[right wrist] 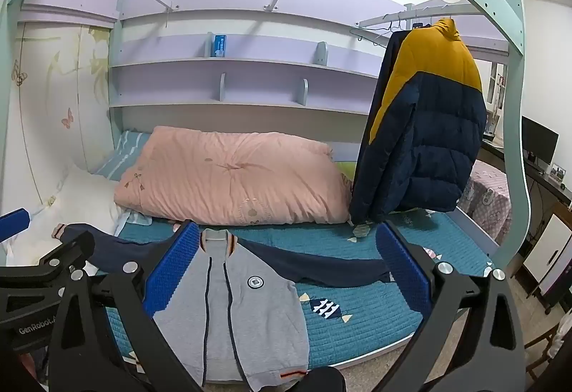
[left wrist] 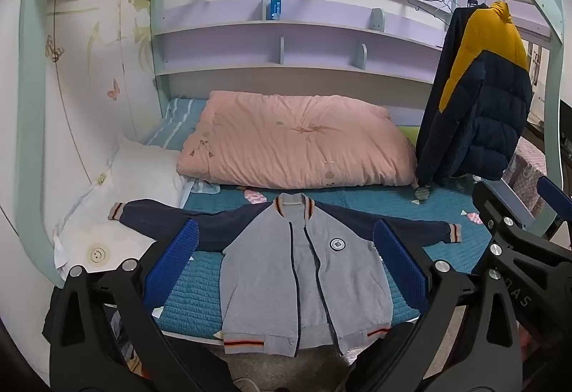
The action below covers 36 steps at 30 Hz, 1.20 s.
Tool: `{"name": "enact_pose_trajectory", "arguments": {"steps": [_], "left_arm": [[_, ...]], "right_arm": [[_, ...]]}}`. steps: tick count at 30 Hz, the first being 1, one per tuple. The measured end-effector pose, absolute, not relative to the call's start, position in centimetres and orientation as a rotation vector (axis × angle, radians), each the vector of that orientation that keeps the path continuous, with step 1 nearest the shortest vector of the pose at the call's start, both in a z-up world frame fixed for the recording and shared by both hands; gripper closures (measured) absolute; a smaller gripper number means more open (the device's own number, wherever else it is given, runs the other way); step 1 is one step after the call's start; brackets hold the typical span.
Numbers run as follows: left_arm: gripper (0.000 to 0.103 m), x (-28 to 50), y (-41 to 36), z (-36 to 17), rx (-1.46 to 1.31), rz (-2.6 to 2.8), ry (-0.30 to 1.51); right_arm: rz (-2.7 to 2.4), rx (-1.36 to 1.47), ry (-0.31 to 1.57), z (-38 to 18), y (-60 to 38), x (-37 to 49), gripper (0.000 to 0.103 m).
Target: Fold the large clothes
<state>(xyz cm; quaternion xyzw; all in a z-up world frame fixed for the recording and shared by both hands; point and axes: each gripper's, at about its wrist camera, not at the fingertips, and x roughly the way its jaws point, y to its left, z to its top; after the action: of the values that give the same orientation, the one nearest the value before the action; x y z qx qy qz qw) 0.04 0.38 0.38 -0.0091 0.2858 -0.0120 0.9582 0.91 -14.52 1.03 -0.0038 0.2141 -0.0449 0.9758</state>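
A grey zip jacket (left wrist: 304, 270) with navy sleeves lies flat, front up, on the teal bed cover (left wrist: 193, 299), sleeves spread to both sides and hem at the near bed edge. In the right wrist view the same jacket (right wrist: 232, 306) sits left of centre. My left gripper (left wrist: 289, 267) hovers open above the jacket's body, blue pads (left wrist: 175, 259) wide apart and holding nothing. My right gripper (right wrist: 289, 270) is open too, over the jacket's right sleeve (right wrist: 314, 267) and the cover (right wrist: 357, 317), and is seen from the left wrist view as a black frame (left wrist: 514, 249) at the right.
A pink quilt (left wrist: 296, 142) lies folded at the back of the bed, a white pillow (left wrist: 143, 170) at the left. A navy and yellow puffer coat (left wrist: 479, 99) hangs at the right. Lilac shelves (left wrist: 286, 45) line the wall. A desk with a monitor (right wrist: 540, 138) stands far right.
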Motion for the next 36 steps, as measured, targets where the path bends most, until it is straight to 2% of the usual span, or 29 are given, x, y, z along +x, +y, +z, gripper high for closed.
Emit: {"name": "enact_pose_trajectory", "arguments": {"steps": [36], "left_arm": [[0.005, 0.88, 0.36, -0.06, -0.022, -0.035, 0.604]], "right_arm": [[-0.081, 0.035, 0.484, 0.39, -15.29, 1.77, 0.007]]}}
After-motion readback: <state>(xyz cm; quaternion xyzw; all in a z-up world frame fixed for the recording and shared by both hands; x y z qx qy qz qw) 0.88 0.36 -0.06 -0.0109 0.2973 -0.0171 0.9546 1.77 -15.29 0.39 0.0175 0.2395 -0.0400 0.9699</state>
